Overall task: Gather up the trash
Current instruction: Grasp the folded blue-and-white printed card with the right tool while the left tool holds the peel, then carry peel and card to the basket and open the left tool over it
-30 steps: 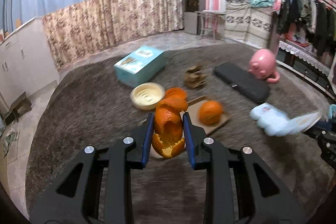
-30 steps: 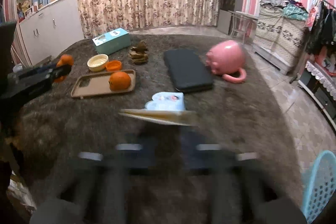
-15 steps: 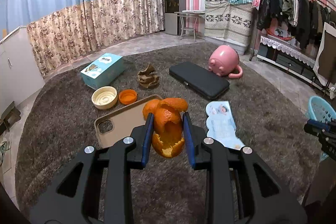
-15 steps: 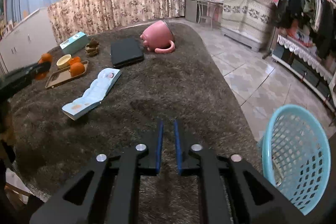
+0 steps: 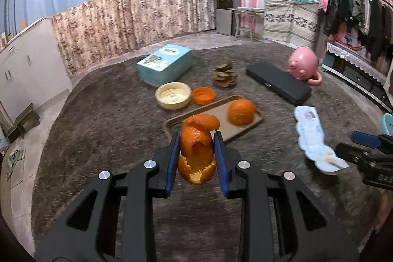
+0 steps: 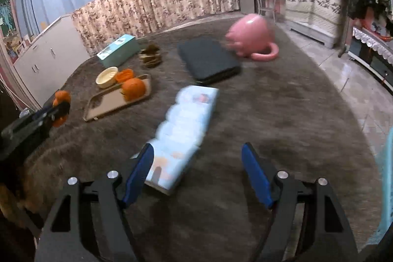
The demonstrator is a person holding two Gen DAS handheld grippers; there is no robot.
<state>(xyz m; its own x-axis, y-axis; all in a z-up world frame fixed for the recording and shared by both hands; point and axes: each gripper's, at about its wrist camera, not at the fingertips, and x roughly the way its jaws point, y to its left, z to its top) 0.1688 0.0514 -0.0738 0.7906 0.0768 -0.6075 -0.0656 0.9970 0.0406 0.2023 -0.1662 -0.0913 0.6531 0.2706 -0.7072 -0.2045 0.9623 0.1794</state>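
Orange peel sits pinched between the narrow-set jaws of the left gripper, held clear above the bench, so that piece of trash is already in hand. The right gripper has just been opening its jaws; they stand wide and empty, with the near end of the light-blue wrapper lying between them but untouched by either pad. That wrapper looks like the next thing to collect. It lies flat on the shaggy cover beside the black case, so a good pickup probably means bringing the right jaws low, straddling its short width squarely, and closing on the edge rather than the pile. Meanwhile the left jaws should hold their squeeze, since peel crumbles and slips.
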